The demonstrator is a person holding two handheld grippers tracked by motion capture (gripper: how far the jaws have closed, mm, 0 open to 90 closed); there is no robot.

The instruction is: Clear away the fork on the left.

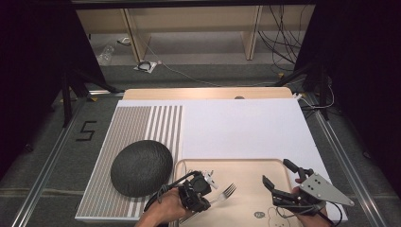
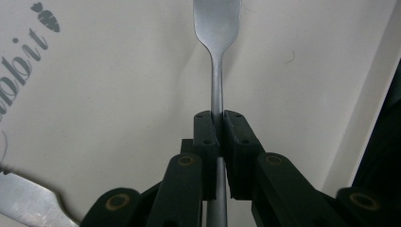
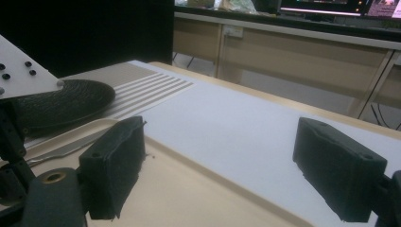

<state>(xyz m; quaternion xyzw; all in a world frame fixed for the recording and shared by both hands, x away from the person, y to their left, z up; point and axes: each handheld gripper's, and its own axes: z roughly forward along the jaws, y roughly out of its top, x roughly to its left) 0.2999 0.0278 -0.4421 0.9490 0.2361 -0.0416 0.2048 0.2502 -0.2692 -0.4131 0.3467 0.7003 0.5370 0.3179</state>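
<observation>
You can read part of a grey word, "bbit", printed on the tray in the left gripper view, with a small carrot sign above it; in the high view, a dark "5" is marked on the floor left of the table.

On the table, a tray sits at the near edge of a board, with a domed object just to its left on a striped mat. A fork lies in the tray's left half, tines pointing toward the far right.
</observation>
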